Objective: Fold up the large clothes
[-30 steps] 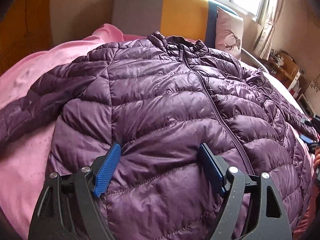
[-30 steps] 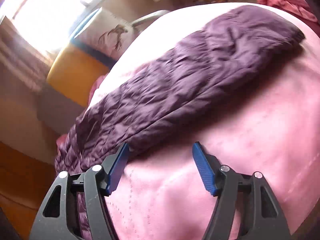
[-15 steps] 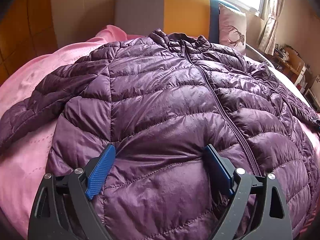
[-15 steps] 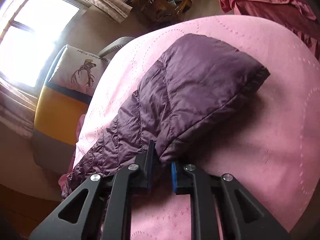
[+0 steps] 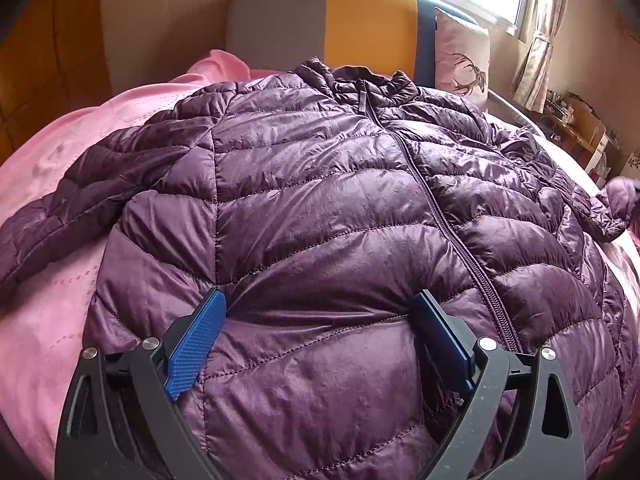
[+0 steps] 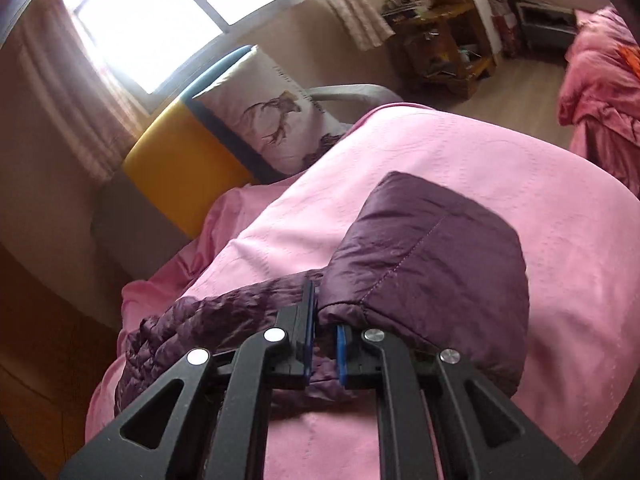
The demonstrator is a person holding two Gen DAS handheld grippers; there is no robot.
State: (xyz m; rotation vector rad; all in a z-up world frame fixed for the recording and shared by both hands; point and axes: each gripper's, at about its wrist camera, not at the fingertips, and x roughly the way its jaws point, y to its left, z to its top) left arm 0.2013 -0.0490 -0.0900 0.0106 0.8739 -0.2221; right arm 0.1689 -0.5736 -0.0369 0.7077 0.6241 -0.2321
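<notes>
One quilted purple down jacket lay front-up and zipped across a pink bedspread, its collar toward a grey, yellow and blue padded headboard. Its near sleeve stretched flat over the spread, while the far sleeve's cuff was lifted clear of the cover, pinched at its edge. The right gripper had its blue-padded fingers closed tight on that cuff. The left gripper rested on the jacket's lower front with its fingers spread wide, both blue pads pressing into the puffy fabric without clasping it. A white cushion printed with a deer leaned against the headboard under a bright curtained window.
</notes>
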